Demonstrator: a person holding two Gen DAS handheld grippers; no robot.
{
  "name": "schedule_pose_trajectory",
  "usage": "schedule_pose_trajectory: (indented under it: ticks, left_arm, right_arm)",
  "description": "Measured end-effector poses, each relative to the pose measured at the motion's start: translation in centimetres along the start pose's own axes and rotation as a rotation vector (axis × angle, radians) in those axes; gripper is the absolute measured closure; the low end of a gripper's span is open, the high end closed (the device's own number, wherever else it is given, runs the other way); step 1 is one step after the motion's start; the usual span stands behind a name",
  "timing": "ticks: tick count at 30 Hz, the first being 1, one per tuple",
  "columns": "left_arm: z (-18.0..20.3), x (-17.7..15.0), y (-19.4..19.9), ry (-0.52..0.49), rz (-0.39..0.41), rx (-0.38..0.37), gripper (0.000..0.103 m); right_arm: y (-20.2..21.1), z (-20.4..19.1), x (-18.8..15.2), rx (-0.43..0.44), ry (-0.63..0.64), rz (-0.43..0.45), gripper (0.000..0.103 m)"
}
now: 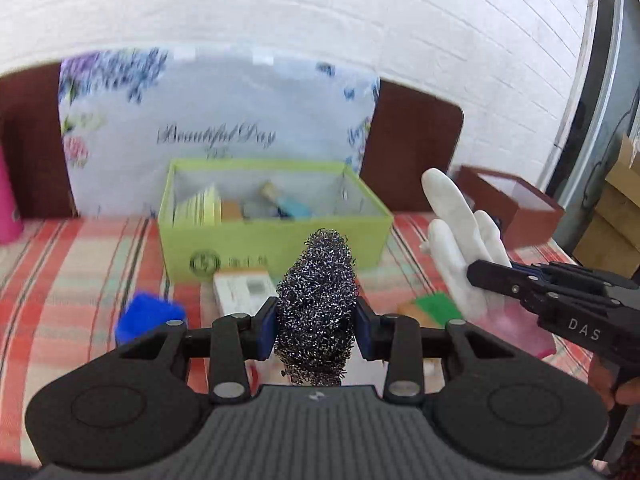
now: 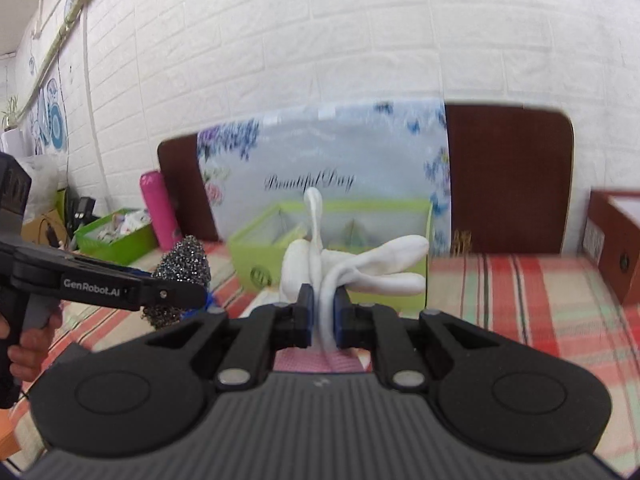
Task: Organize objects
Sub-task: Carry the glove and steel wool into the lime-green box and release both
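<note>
Grippers were both raised above the checked cloth [image 1: 80, 248], and both pointed toward the green box [image 1: 276, 248], which serves as landmark. The left gripper [image 1: 316, 322] was closed on a steel wool scourer [image 1: 316, 300], its blue pads pressing the sides of the ball, just in front of the box. The right gripper [image 2: 322, 314] was clamped tight on a white rubber glove [image 2: 360, 268]; the glove's fingers spread upward and to the side, in front of the box's right corner. A hand [image 2: 24, 344] held the handle of the left gripper.

In front of the box lay a white carton [image 1: 244, 288], a blue fuzzy thing [image 1: 148, 316] to its left and a green pad [image 1: 436, 306] to its right. Behind the box stood a flowered cushion [image 1: 216, 120] against a dark brown headboard [image 1: 412, 140]. Right of the box was a brown box [image 1: 516, 208], and left of it a pink bottle [image 2: 158, 208].

The scourer was a coarse tangle of shiny wire; the glove was smooth and limp; the box was of stiff card, open on top, with small things inside that were too blurred to name.
</note>
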State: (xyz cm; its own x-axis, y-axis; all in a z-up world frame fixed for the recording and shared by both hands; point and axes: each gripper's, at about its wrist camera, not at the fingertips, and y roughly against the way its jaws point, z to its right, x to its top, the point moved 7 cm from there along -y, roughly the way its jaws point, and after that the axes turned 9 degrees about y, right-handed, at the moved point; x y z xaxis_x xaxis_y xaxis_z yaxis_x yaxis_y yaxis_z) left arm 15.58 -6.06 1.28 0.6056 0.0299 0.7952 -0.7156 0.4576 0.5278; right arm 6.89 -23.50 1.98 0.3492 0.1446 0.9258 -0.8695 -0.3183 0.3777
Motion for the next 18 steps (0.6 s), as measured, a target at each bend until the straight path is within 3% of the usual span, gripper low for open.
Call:
schedule_pose_trajectory:
  ticks: [5, 10, 18]
  left_arm:
    - [0.2, 5.3, -3.1, 0.019, 0.057, 0.020, 0.063]
    - [-0.1, 10.0, -7.5, 0.048, 0.079, 0.055, 0.062]
    - [-1.8, 11.4, -14.8, 0.065, 0.038, 0.111, 0.062]
  right_arm:
    - [-4.3, 1.8, 4.6, -0.022, 0.029, 0.079, 0.093]
    - [-10.5, 3.9, 7.0, -0.041, 0.055, 0.085, 0.093]
    - [-19.4, 6.5, 6.3, -0.071, 0.097, 0.022, 0.093]
